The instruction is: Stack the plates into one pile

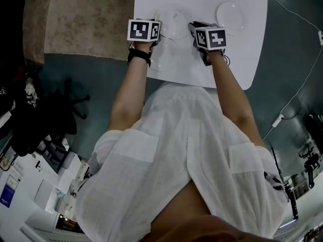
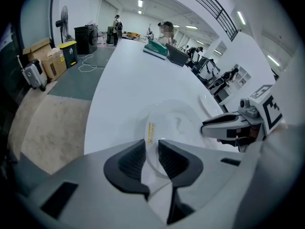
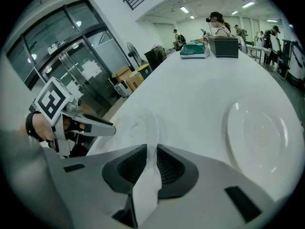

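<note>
A white plate lies on the white table between my two grippers. The left gripper grips its left rim and the right gripper grips its right rim. In the left gripper view the rim with a small yellow label runs between the pads of the left gripper, the plate spreads beyond, and the right gripper bites the far side. In the right gripper view the right gripper pinches the plate, with the left gripper opposite. A second plate lies further right.
The second plate sits flat on the table, apart from the held one. A faint round outline like a further plate shows near the table's front edge. Beige carpet borders the table on the left. A cable trails over the floor at the right.
</note>
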{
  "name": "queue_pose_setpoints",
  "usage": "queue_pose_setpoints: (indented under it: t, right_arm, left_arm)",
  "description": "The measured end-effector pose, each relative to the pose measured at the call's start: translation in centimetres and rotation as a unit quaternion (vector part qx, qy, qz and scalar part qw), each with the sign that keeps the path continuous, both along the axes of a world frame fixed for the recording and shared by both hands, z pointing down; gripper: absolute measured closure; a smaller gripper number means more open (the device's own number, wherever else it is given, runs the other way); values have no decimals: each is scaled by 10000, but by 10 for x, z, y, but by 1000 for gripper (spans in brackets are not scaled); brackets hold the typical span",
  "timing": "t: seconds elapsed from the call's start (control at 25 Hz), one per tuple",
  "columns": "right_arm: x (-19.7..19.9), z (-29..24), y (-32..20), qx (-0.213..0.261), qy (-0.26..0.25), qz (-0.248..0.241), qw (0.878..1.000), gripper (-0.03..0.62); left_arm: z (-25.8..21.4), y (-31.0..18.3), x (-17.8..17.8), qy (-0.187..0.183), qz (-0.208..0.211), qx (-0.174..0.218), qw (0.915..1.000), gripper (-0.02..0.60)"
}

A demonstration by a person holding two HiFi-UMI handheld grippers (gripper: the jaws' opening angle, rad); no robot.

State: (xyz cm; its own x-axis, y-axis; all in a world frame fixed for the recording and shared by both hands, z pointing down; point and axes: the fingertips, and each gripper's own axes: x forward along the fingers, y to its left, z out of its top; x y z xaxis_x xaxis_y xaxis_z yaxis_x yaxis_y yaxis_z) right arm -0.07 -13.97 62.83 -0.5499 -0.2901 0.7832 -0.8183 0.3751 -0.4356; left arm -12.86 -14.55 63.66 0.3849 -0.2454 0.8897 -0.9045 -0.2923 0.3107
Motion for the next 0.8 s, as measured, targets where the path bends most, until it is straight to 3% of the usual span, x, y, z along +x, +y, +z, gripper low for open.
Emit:
queue_pose_setpoints:
  t: [0.8]
  right_arm:
    - [-28, -47, -8, 620, -48, -386, 9973, 534]
  left_arm:
    - [-56, 4, -34, 99, -546, 770, 9955, 518]
